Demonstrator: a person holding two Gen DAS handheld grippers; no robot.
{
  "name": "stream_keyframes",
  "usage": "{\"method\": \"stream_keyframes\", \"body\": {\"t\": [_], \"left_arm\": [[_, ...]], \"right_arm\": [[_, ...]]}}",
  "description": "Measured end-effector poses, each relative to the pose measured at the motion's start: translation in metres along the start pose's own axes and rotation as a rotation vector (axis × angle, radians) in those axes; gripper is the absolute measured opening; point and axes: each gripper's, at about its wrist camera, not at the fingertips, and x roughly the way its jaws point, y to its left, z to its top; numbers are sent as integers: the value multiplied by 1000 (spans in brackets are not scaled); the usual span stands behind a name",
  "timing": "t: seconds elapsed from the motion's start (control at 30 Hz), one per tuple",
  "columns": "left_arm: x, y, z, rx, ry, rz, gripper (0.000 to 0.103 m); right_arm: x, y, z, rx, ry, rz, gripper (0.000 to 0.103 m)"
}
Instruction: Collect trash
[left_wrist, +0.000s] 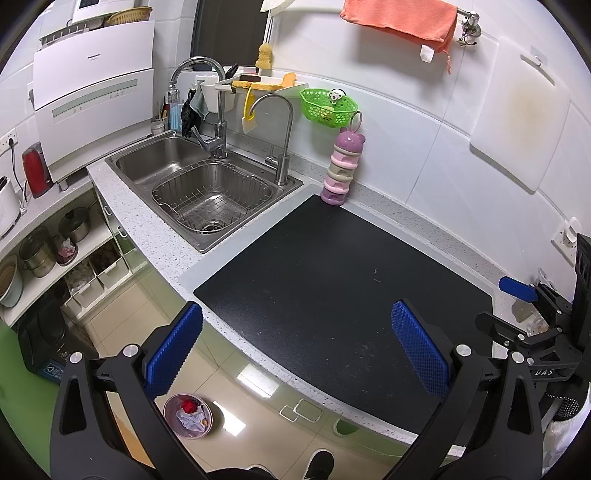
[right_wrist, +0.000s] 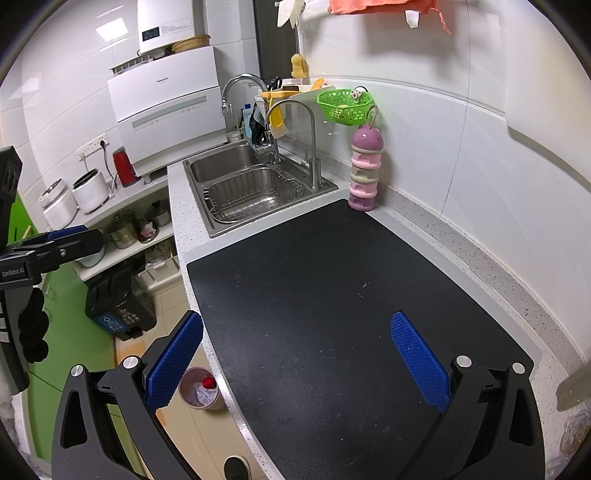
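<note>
A small pink trash bin (left_wrist: 188, 415) stands on the floor beside the counter, holding crumpled white paper and something red; the right wrist view shows the same bin (right_wrist: 201, 387). My left gripper (left_wrist: 295, 347) is open and empty above the front-left edge of the black mat (left_wrist: 332, 280). My right gripper (right_wrist: 295, 360) is also open and empty, above the mat (right_wrist: 332, 295). A few tiny pale scraps (right_wrist: 364, 285) lie on the mat. One blue finger (left_wrist: 517, 290) of the right gripper shows at the right edge of the left wrist view.
A steel double sink (left_wrist: 207, 192) with a wire basket sits left of the mat, with two taps behind it. A purple stacked container (left_wrist: 341, 170) stands at the mat's far corner. On the floor are a black bin (right_wrist: 118, 302) and a shoe (left_wrist: 319, 463). Blurred clear items (right_wrist: 572, 435) lie at the counter's right end.
</note>
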Motion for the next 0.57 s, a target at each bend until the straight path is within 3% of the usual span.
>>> {"method": "stream_keyframes", "body": {"t": [0.57], "left_arm": [[-1, 0, -1, 27, 2, 9, 100]], "right_arm": [[0, 0, 1, 0, 0, 1, 98]]}}
